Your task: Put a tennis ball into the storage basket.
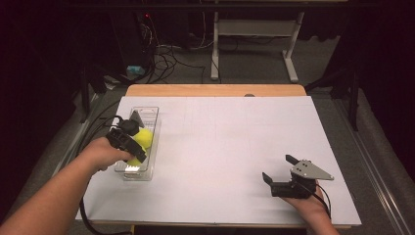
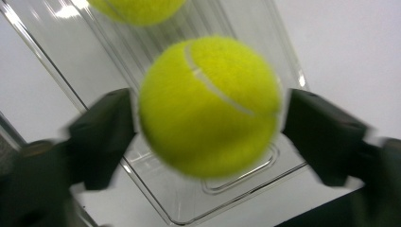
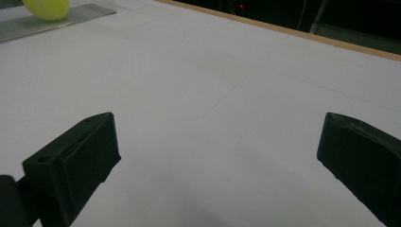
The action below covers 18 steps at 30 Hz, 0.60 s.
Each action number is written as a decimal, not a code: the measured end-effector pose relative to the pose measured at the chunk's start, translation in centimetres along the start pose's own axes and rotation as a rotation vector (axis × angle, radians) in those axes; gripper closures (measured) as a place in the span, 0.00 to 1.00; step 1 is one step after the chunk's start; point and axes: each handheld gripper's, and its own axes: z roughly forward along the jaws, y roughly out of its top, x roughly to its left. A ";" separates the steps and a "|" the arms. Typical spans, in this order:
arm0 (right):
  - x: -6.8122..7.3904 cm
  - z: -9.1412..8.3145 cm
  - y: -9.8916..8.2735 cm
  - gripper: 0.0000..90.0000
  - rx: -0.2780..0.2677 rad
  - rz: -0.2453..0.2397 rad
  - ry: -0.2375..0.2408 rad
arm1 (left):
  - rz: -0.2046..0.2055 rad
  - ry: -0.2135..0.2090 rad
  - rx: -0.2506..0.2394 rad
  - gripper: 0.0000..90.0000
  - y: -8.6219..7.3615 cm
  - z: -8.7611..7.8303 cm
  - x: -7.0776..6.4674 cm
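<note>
Yellow tennis balls (image 1: 143, 137) in clear tray (image 1: 147, 113)

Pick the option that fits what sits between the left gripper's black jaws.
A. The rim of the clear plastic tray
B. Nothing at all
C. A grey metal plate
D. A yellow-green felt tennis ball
D: in the left gripper view, the yellow-green felt tennis ball fills the gap of the left gripper, a black jaw on each side, above the clear plastic tray.

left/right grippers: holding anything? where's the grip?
The left gripper holds a tennis ball across its widest part, one jaw on each side, over the clear tray. The right gripper is open and holds nothing.
</note>
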 end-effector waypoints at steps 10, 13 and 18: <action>0.1 0.0 0.0 0.00 0.001 0.000 -0.003 | 0.047 0.010 -0.068 0.01 0.5 -1.9 -1.8; 0.1 0.1 0.0 0.00 0.001 0.000 -0.002 | 0.071 0.003 -0.073 0.01 1.0 -1.8 -2.8; 0.1 0.1 0.0 0.00 0.002 0.002 -0.001 | 0.113 -0.004 -0.081 0.01 2.2 -1.3 -4.9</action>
